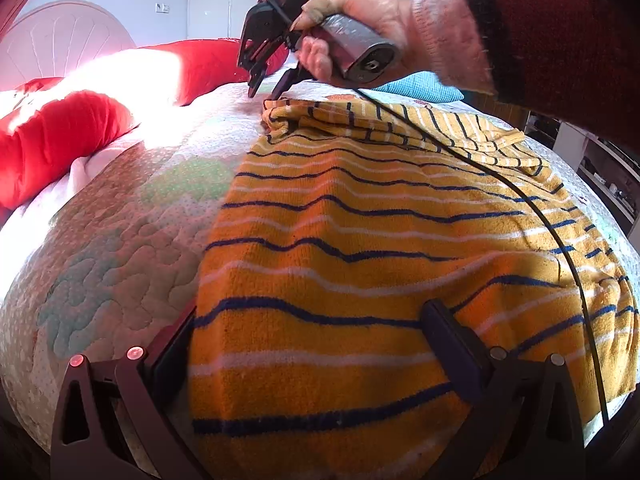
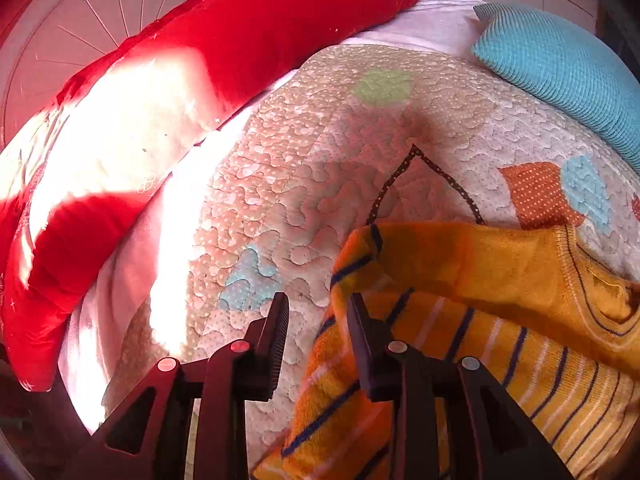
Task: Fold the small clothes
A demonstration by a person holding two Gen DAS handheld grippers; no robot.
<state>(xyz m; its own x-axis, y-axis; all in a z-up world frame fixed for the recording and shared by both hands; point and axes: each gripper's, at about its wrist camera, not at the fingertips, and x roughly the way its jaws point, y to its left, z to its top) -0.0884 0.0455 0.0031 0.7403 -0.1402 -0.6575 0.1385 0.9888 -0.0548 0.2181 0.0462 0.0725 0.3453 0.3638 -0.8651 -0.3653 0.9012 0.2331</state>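
Now, in your left wrist view, your left gripper [image 1: 312, 344] straddles the striped sweater's [image 1: 360, 240] near hem, jaws spread, while in your right wrist view your right gripper [image 2: 320, 320] hangs parted beside its lower-right corner.

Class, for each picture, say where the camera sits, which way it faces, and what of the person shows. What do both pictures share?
Left wrist: on the left claw, low over the striped jumper, looking across the bed at the right claw and right hand.
Right wrist: on the right claw, at the jumper's corner, facing the red pillows; no hand shows.
Shared: jumper, quilt, pillows, blue cushion.
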